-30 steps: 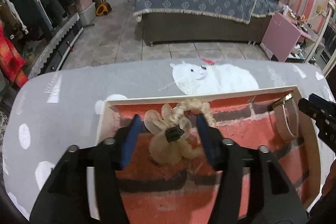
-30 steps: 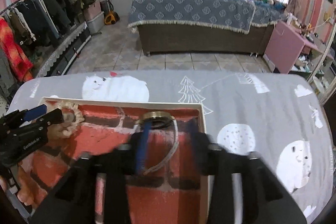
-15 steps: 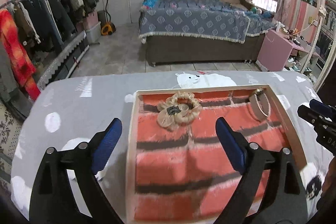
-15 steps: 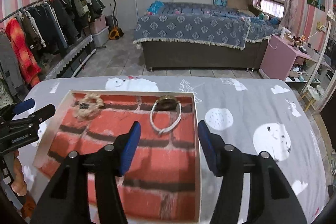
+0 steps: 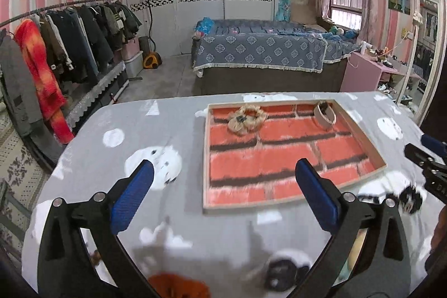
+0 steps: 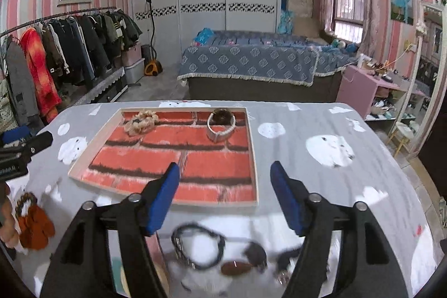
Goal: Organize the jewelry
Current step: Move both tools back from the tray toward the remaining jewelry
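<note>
A shallow tray [image 5: 380, 158] [image 6: 252, 158] with a red brick-pattern floor lies on the grey table. In it at the far end lie a beige scrunchie [image 5: 246, 119] [image 6: 140, 122] and a white band bracelet [image 5: 324, 115] [image 6: 221, 124]. My left gripper [image 5: 223, 200] is open and empty, held above the table near the tray's near left corner. My right gripper [image 6: 225, 197] is open and empty above the tray's near edge. Below it on the table lie a black cord bracelet [image 6: 198, 245] and small dark pieces [image 6: 255, 256]. An orange scrunchie [image 6: 35, 225] [image 5: 178, 285] lies at the left.
The table has a grey cloth with white animal prints [image 6: 329, 150]. Behind it stand a bed [image 6: 251, 66], a clothes rack [image 6: 56, 52] on the left and a pink cabinet [image 6: 360, 91] on the right. A dark pom-pom piece [image 5: 410, 200] lies right of the tray.
Both grippers have pulled back and up from the tray's far end, leaving the scrunchie and bracelet in it. Both jaws opened wider. More of the table's near side now shows.
</note>
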`<state>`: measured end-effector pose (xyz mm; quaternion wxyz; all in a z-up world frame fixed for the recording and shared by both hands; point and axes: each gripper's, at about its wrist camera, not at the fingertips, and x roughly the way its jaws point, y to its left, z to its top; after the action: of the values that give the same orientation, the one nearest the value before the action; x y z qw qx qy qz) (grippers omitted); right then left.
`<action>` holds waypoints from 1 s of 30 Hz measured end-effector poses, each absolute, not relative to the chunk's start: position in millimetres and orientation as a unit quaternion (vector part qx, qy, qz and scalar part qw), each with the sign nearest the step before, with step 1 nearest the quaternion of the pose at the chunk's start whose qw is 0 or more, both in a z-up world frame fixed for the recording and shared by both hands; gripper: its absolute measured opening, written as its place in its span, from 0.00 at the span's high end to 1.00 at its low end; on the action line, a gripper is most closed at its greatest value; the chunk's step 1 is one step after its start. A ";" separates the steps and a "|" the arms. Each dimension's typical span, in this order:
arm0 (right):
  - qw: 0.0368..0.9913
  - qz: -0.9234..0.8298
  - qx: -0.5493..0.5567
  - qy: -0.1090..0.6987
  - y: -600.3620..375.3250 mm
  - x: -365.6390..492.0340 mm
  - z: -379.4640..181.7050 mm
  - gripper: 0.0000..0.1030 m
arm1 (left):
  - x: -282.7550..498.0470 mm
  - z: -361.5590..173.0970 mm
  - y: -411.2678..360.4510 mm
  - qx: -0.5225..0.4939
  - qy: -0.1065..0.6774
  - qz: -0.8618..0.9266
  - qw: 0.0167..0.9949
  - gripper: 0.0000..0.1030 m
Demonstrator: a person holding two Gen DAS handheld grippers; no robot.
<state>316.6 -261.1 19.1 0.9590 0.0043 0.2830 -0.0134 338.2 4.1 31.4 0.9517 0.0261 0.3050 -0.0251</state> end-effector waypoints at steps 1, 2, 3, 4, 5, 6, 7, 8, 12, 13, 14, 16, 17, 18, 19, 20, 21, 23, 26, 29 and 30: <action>0.959 -0.016 0.006 0.281 -264.1 307.2 17.6 0.34 | 331.4 29.2 5.4 0.027 0.304 -0.026 0.952 0.05; 0.960 -0.017 0.010 0.281 -267.7 298.2 16.3 0.34 | 322.2 27.3 8.6 0.026 0.304 -0.026 0.952 0.05; 0.960 -0.018 0.014 0.280 -270.1 292.2 15.3 0.34 | 316.6 25.8 11.4 0.026 0.304 -0.025 0.952 0.05; 0.960 -0.021 0.016 0.280 -273.4 283.6 13.2 0.34 | 308.9 23.5 14.8 0.024 0.305 -0.024 0.952 0.05; 0.959 -0.024 0.014 0.282 -275.0 277.8 11.2 0.34 | 301.6 20.5 18.4 0.020 0.308 -0.023 0.951 0.05; 0.958 -0.027 0.010 0.285 -276.9 270.5 8.4 0.34 | 296.7 18.4 20.5 0.017 0.309 -0.024 0.950 0.05; 0.957 -0.029 0.008 0.287 -278.6 266.7 6.5 0.33 | 289.3 14.5 23.8 0.016 0.312 -0.024 0.950 0.05; 0.957 -0.033 0.004 0.289 -281.1 260.3 4.0 0.32 | 282.7 10.8 26.3 0.017 0.313 -0.023 0.949 0.05; 0.956 -0.049 -0.005 0.289 -287.5 241.1 -2.3 0.29 | 263.9 -4.4 28.7 0.019 0.324 -0.020 0.946 0.05; 0.956 -0.052 -0.003 0.290 -288.1 238.7 -3.9 0.29 | 259.6 -7.8 28.6 0.020 0.327 -0.019 0.945 0.05; 0.955 -0.055 -0.003 0.290 -289.2 234.8 -5.2 0.29 | 256.0 -10.1 28.3 0.022 0.327 -0.019 0.945 0.05; 0.954 -0.062 -0.004 0.293 -292.1 228.1 -9.6 0.29 | 246.3 -17.4 26.6 0.026 0.328 -0.019 0.944 0.05; 0.954 -0.064 -0.005 0.294 -292.4 225.1 -11.8 0.29 | 242.1 -20.9 24.9 0.026 0.331 -0.021 0.943 0.05; 0.953 -0.065 -0.004 0.295 -293.0 222.8 -13.4 0.29 | 239.1 -23.9 24.5 0.023 0.334 -0.026 0.942 0.05; 0.952 -0.065 -0.002 0.298 -293.6 219.4 -16.1 0.29 | 237.1 -25.7 24.1 0.021 0.338 -0.030 0.941 0.05; 0.952 -0.064 -0.001 0.299 -293.9 217.1 -17.7 0.29 | 234.2 -28.6 23.7 0.018 0.343 -0.036 0.938 0.05; 0.951 -0.067 -0.003 0.301 -293.6 214.0 -19.8 0.29 | 231.5 -30.6 23.2 0.017 0.345 -0.039 0.938 0.05; 0.949 -0.074 -0.014 0.305 -292.7 211.3 -23.2 0.29 | 227.0 -33.9 22.9 0.016 0.346 -0.040 0.937 0.05; 0.946 -0.085 -0.026 0.313 -295.7 210.6 -28.9 0.29 | 220.4 -41.1 21.8 0.011 0.354 -0.049 0.934 0.05; 0.942 -0.092 -0.016 0.322 -303.2 210.8 -33.5 0.29 | 215.6 -47.8 18.6 0.012 0.359 -0.050 0.932 0.05; 0.941 -0.094 -0.015 0.324 -305.9 211.3 -34.9 0.29 | 215.0 -49.7 18.3 0.012 0.361 -0.052 0.931 0.05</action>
<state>211.3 -305.9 -34.9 0.9411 -0.0146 0.3243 -0.0943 215.0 18.3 -49.7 0.9310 0.0121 0.3611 -0.0522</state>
